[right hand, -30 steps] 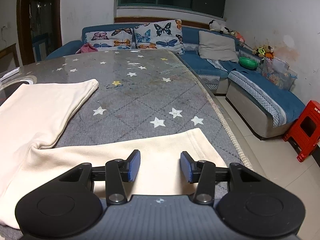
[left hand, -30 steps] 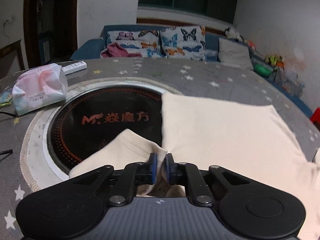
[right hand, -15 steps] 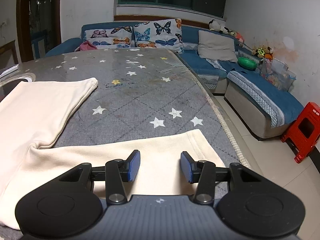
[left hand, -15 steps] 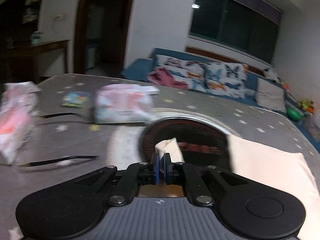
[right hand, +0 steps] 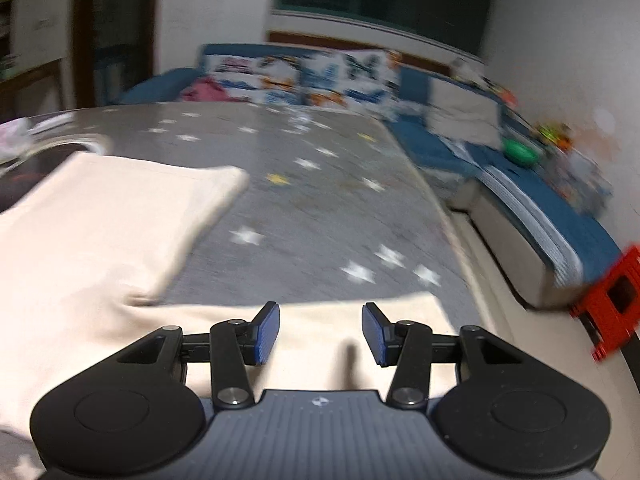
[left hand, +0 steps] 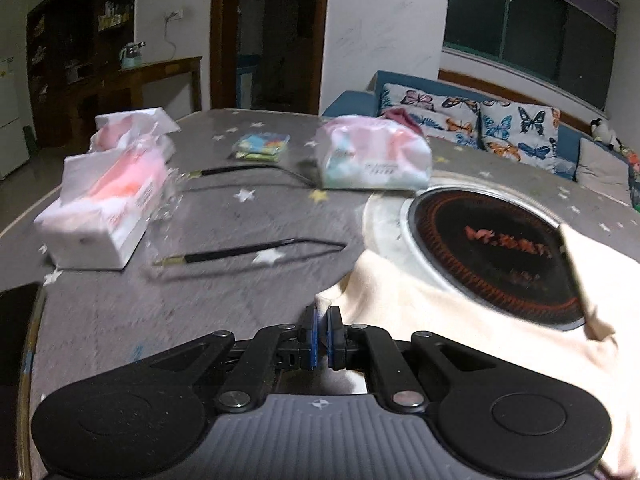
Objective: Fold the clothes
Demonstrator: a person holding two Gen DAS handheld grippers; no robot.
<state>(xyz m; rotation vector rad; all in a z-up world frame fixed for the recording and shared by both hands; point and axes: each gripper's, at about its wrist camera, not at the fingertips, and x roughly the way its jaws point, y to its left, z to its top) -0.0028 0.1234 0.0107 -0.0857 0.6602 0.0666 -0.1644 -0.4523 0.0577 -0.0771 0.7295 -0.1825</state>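
Observation:
A cream garment (left hand: pixel 472 320) lies on the grey star-patterned table, partly over a round black cooktop (left hand: pixel 488 252). My left gripper (left hand: pixel 321 336) is shut on a corner of the cream garment and holds it pulled out to the left over the table. In the right wrist view the same garment (right hand: pixel 100 220) spreads across the left, with one sleeve (right hand: pixel 320 320) lying under my right gripper (right hand: pixel 320 334). My right gripper is open and empty, its blue pads just above the sleeve.
Two tissue packs (left hand: pixel 104 208) (left hand: pixel 372 160), a small colourful packet (left hand: pixel 262 146) and two black cables (left hand: pixel 248 252) lie on the table's left part. A phone (left hand: pixel 16 320) sits at the near left edge. A blue sofa (right hand: pixel 520 184) and red stool (right hand: pixel 616 300) stand beyond the table's right edge.
My left gripper has swung left with the garment corner, drawing it off the cooktop toward the table's left part. My right gripper has shifted slightly, still open over the sleeve.

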